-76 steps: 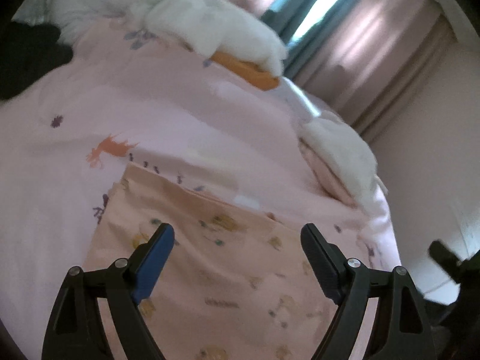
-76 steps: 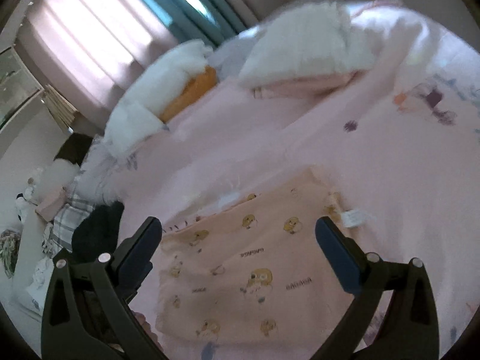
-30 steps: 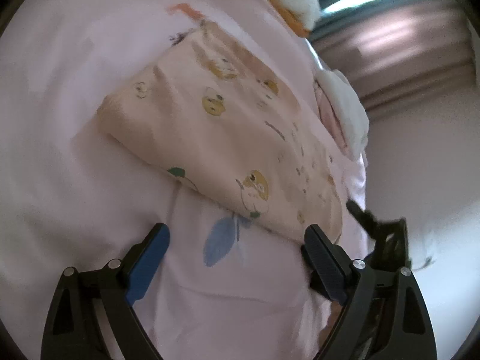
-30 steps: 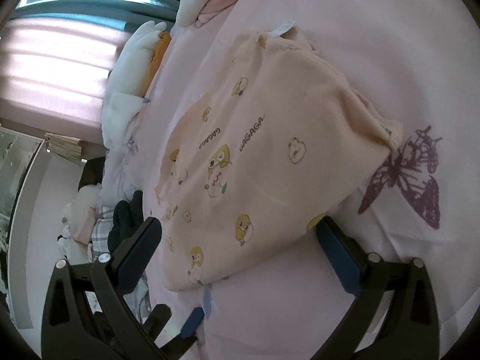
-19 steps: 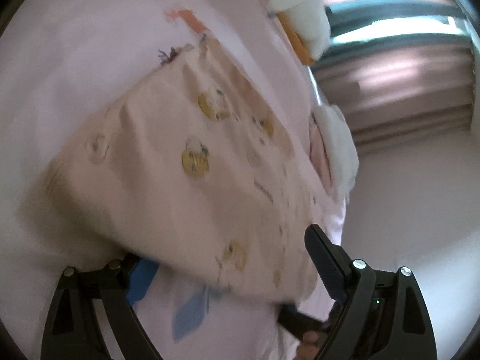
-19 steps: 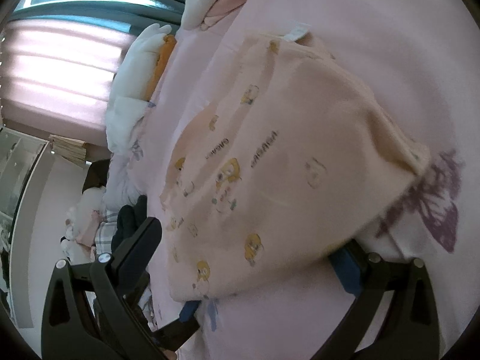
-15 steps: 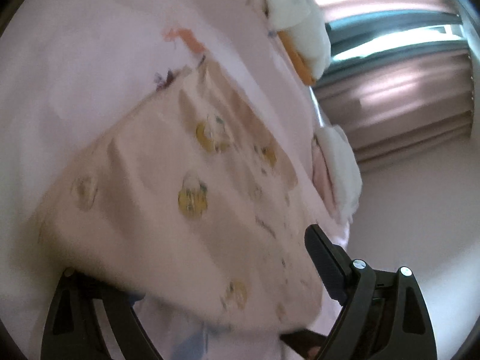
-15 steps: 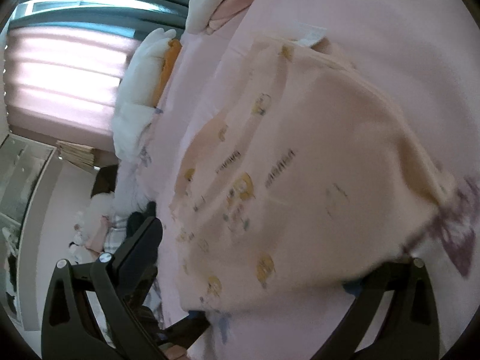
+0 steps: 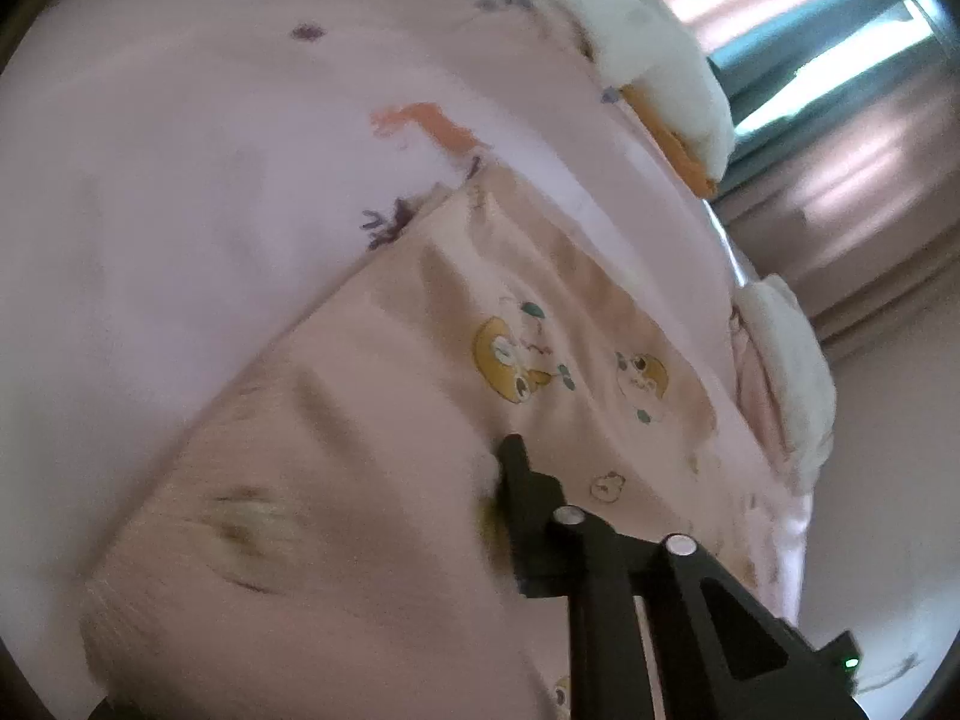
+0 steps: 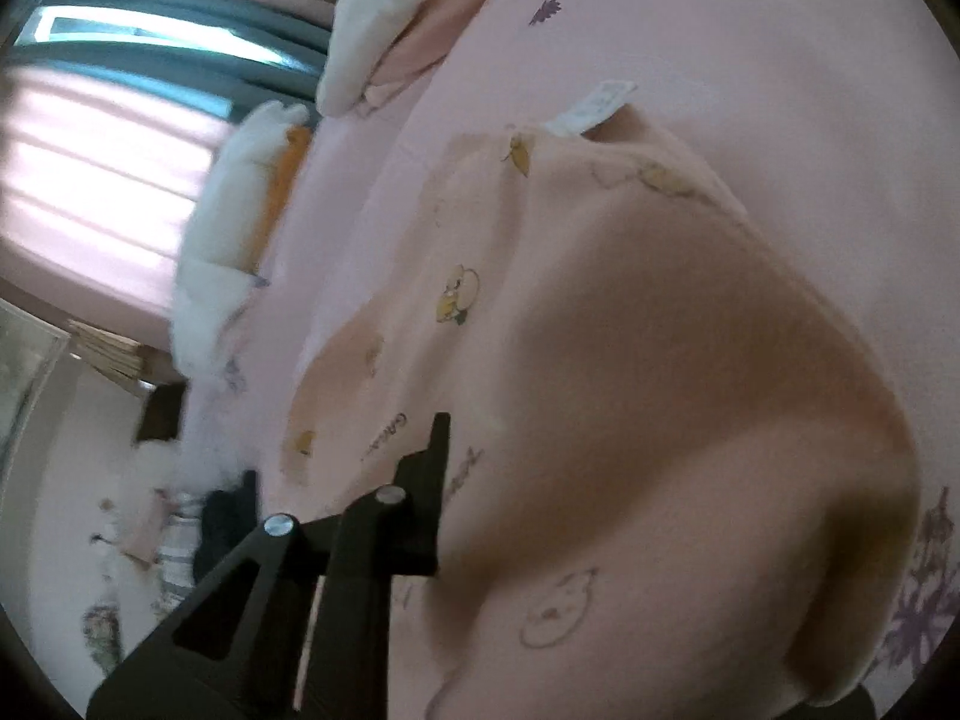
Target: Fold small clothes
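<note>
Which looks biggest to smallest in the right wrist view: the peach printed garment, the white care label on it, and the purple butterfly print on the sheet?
1. peach printed garment, though closeness to the camera inflates it
2. purple butterfly print, partly cut off at the frame's edge
3. white care label

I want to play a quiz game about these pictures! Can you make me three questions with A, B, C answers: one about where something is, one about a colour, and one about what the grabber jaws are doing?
1. Where does the peach garment lie?
A. on a pink bedsheet
B. on a wooden floor
C. in a basket

2. What colour are the little cartoon animals printed on it?
A. blue
B. yellow
C. red

3. What are the left gripper and right gripper doing?
A. hanging open above the cloth
B. resting on a pillow
C. closed on the cloth's near edge

Answers: 1 A, the pink sheet surrounds the garment; 2 B, the prints look yellow; 3 C, the jaws have just closed with fabric between them.
</note>
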Demonstrator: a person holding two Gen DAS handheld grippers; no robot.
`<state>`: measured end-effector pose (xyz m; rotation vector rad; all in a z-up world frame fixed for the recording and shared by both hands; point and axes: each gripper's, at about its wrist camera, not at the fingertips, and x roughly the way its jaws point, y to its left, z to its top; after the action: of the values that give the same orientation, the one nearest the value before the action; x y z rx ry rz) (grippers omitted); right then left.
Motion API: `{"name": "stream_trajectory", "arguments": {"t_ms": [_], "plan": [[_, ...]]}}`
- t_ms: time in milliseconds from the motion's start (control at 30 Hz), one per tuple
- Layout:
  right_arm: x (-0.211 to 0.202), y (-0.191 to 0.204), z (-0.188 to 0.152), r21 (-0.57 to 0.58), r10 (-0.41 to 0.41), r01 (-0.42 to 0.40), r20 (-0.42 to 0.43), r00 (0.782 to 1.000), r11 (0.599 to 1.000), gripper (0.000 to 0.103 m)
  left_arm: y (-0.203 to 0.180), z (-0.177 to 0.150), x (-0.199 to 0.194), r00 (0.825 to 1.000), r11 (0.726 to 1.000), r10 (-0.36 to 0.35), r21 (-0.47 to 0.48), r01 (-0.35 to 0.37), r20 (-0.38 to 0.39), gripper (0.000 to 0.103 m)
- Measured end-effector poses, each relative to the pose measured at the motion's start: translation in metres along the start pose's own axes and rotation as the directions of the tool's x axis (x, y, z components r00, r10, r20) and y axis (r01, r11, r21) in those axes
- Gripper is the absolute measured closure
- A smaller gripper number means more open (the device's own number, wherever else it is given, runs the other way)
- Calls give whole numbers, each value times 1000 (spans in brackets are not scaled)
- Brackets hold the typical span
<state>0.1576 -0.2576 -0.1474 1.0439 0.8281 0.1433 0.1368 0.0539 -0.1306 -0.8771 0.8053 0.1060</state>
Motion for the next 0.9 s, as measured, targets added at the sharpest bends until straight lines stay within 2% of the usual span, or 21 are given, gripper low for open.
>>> {"name": "stream_trajectory", "arguments": {"t_ms": [100,167,233,400,533,733,867,900], "plan": [[-4,4,-2,-12,-18,18,-5,1000,1000,91,14,4,-5,996,992,-77,-101,72,-44,96],[-9,-1,0,31,32,-31,-26,999,999,92,13,5,-8,995,992,-79,-102,73,-54,96],[-13,-1,-1,42,48,-46,-35,998,998,92,7,0,-18,996,994,-77,-82,73,-46,97],[-34,11,-13,-13,59,-60,-33,998,998,92,-9,-8,-46,998,999,-50,2,50,-33,97],[-60,8,-32,-49,55,-57,-50,997,997,92,10,-19,-71,994,997,-75,-35,73,-74,97],[-91,-10,-77,-97,12,-22,-104,994,995,92,25,-56,-119,1000,996,-25,85,26,-19,97],[-103,-19,-92,-151,-55,42,-78,995,988,91,56,-64,-112,998,1000,-16,-16,15,-62,95],[-105,-21,-93,-154,-59,48,-71,996,987,92,65,-63,-110,997,998,-41,-39,38,-71,93]]}}
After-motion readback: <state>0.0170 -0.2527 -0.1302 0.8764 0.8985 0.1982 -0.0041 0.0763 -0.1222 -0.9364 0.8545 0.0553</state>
